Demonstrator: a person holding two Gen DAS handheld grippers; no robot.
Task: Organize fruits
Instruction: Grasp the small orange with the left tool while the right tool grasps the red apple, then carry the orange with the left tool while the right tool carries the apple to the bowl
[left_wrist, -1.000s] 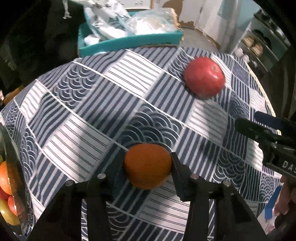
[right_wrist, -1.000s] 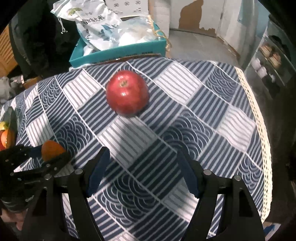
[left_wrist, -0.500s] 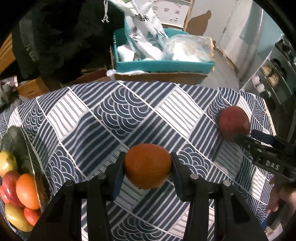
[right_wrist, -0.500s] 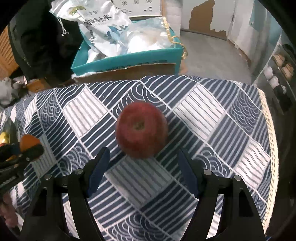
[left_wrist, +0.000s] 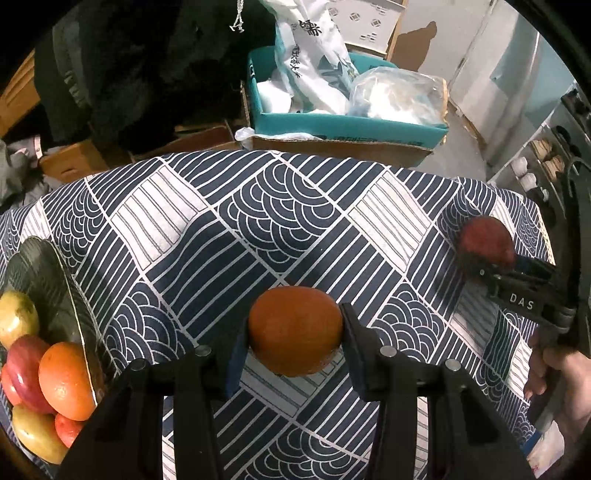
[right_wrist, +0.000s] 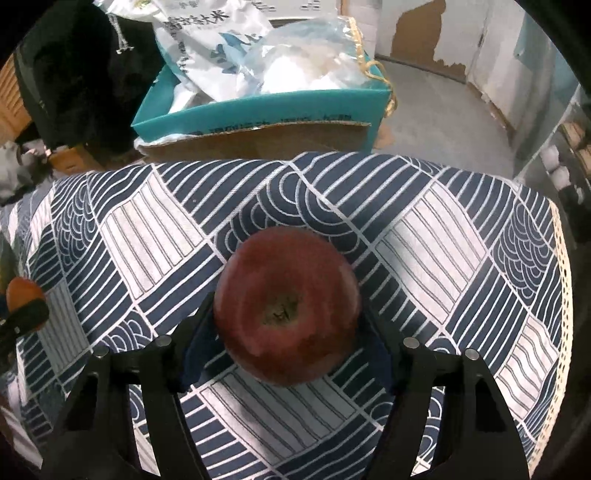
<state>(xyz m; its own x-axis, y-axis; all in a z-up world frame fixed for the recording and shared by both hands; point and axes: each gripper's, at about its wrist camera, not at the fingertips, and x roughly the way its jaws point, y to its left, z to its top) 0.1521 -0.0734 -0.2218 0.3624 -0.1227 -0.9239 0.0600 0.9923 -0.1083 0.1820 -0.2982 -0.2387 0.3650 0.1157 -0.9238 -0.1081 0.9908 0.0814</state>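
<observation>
Already clamping the orange (left_wrist: 294, 329) in the left gripper (left_wrist: 293, 343) for the bowl (left_wrist: 55, 295); right gripper (right_wrist: 288, 332), jaws just closing, straddling the apple (right_wrist: 286, 304) near the table's right edge, contact unclear.

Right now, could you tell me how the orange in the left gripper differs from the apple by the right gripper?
The orange is bright orange and smooth; the apple is dark red, with its stem dimple facing up. The orange is clamped between the left gripper pads; the apple sits between the right gripper jaws, which have just been closing. Both are round fruits, outside the fruit plate.
</observation>
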